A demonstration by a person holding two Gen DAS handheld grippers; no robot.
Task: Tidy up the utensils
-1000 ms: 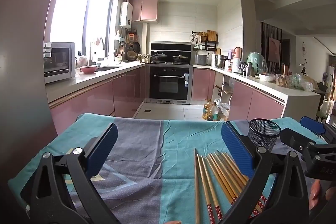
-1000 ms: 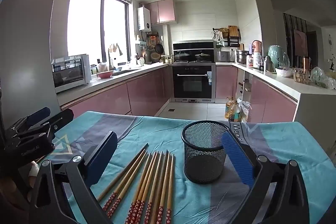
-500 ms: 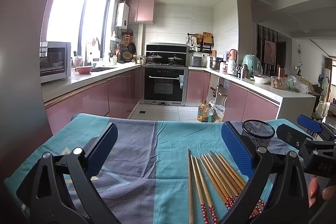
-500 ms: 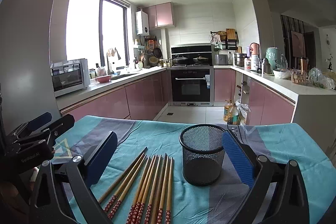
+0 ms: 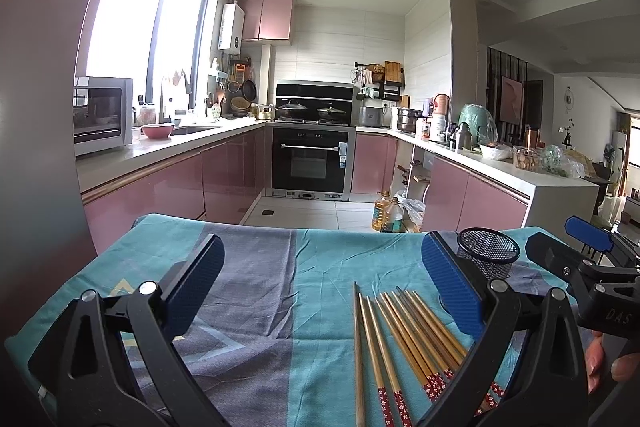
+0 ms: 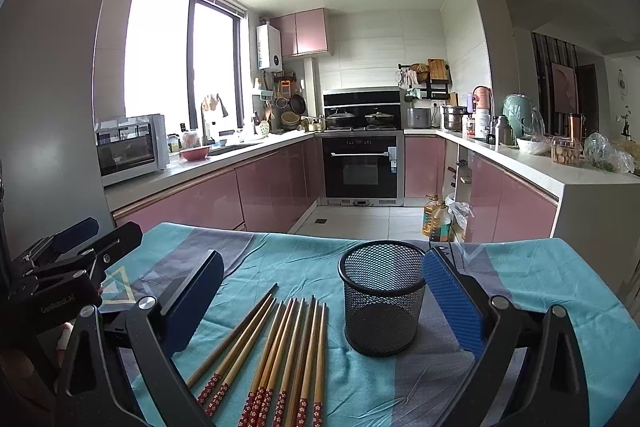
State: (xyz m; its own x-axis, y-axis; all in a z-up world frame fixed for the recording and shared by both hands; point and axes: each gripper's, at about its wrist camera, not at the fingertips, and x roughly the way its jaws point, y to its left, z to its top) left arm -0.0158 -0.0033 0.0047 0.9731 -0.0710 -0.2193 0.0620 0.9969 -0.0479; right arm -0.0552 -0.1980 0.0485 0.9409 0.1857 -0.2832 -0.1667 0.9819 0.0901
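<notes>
The bamboo chopsticks (image 6: 276, 355) lie side by side in a loose fan on the counter (image 6: 540, 279), their red patterned ends toward the cameras, and they sit between the two pads of the right claw (image 6: 320, 291), nearer its left pad, which hangs above them with jaws spread wide and nothing held. Just to the right of the chopsticks, still inside that claw's span and close against its right pad, stands the black mesh utensil cup (image 6: 382, 303), upright and with nothing visible inside. From the left claw (image 5: 320, 283), also spread wide and empty, the same chopsticks (image 5: 404, 343) lie below and toward its right pad, and the mesh cup (image 5: 488, 257) shows just past that pad. The counter is covered by a teal and grey tablecloth (image 5: 256, 291). Beyond the counter's far edge are pink kitchen cabinets (image 6: 224, 203), a built-in oven (image 6: 360, 167) and a microwave (image 6: 130, 147) by the window.
</notes>
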